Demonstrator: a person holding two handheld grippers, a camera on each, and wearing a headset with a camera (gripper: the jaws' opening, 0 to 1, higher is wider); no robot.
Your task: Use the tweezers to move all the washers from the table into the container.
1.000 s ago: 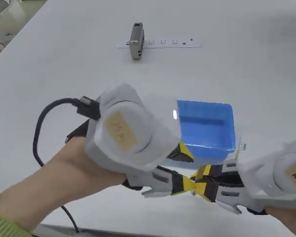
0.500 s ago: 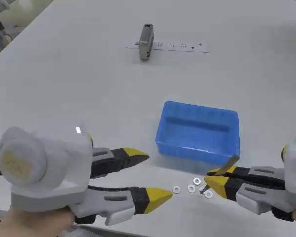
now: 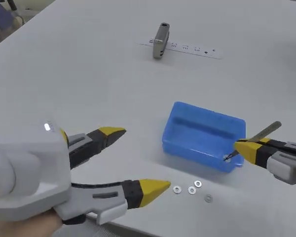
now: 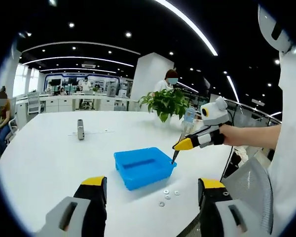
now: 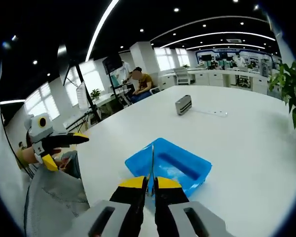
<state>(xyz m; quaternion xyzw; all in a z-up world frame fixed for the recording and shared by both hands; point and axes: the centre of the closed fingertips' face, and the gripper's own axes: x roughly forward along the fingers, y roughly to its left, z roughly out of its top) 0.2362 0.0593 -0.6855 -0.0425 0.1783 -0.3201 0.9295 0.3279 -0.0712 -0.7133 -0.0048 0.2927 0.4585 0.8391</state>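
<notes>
Washers (image 3: 192,190), four small silvery rings, lie loose on the white desk (image 3: 89,79) just in front of the blue container (image 3: 197,152), close to the desk's near edge. My right hand-held gripper (image 3: 244,148) is clamped on the tweezers (image 3: 269,129), whose tips sit over the container's near right corner. My left hand-held gripper (image 3: 142,158) hangs with jaws wide apart, and bare desk spreads beyond to a power strip (image 3: 187,48).

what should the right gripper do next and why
Probably nudge the right gripper forward so the tweezers tip sits well over the blue container, then ease the grip. The tip hangs at its near rim; whether it carries a washer is too small to tell. Four washers lie on the table.
</notes>
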